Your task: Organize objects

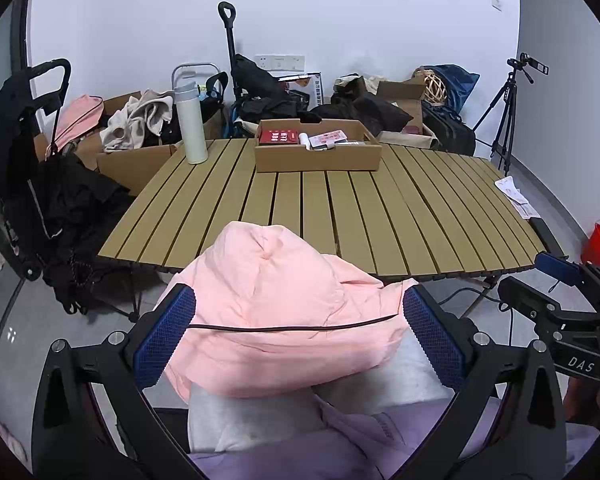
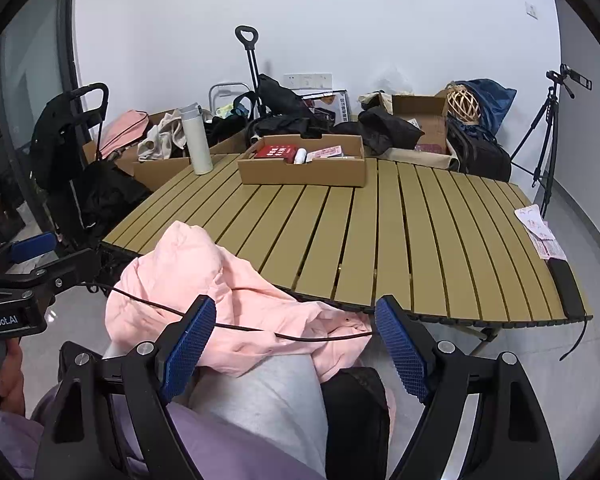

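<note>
A slatted tan table [image 1: 340, 208] is seen, a shallow cardboard box [image 1: 318, 156] at its far edge. Soft, crumpled pink cloth [image 1: 276, 312] is draped over the near edge, straddled by the spread left gripper [image 1: 300, 328]. The right gripper [image 2: 296, 344], blue-padded, is likewise held spread.

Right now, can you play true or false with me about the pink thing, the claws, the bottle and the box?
1. The pink garment lies on the person's lap at the table's near edge. True.
2. Both claws are shut tight. False: the left claw and the right claw are open.
3. The white bottle lies on its side. False: it stands upright.
4. The cardboard box sits on the table. True.
</note>
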The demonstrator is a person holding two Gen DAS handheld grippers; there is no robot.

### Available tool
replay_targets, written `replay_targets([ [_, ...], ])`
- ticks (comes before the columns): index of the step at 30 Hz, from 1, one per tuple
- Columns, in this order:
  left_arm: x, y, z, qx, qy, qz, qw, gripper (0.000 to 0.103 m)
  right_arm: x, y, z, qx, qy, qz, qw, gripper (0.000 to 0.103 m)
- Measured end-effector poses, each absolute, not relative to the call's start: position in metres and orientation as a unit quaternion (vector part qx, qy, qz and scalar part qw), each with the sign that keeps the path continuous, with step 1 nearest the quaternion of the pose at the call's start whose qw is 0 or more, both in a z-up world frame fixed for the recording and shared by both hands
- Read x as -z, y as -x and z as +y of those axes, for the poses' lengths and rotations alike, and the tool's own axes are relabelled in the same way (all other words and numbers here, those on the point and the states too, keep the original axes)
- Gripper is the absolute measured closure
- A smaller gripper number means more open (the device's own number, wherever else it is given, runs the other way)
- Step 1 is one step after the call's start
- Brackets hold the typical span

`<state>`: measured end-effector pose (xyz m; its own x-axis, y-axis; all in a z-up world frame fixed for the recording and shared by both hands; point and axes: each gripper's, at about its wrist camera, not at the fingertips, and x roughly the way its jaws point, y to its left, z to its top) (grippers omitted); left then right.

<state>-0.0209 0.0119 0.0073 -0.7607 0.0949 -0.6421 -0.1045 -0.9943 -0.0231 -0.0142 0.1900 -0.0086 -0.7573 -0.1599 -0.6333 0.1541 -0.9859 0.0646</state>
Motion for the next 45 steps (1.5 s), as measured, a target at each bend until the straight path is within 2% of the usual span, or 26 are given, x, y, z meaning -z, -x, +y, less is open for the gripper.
replay_targets([
  [45,-0.0004,0.0247,0.0086,-0.935,0.35,0.013,0.057,0.0,0.0109,0.0161,0.1962,0.936,-0.342,-0.009,0.079,0.018],
])
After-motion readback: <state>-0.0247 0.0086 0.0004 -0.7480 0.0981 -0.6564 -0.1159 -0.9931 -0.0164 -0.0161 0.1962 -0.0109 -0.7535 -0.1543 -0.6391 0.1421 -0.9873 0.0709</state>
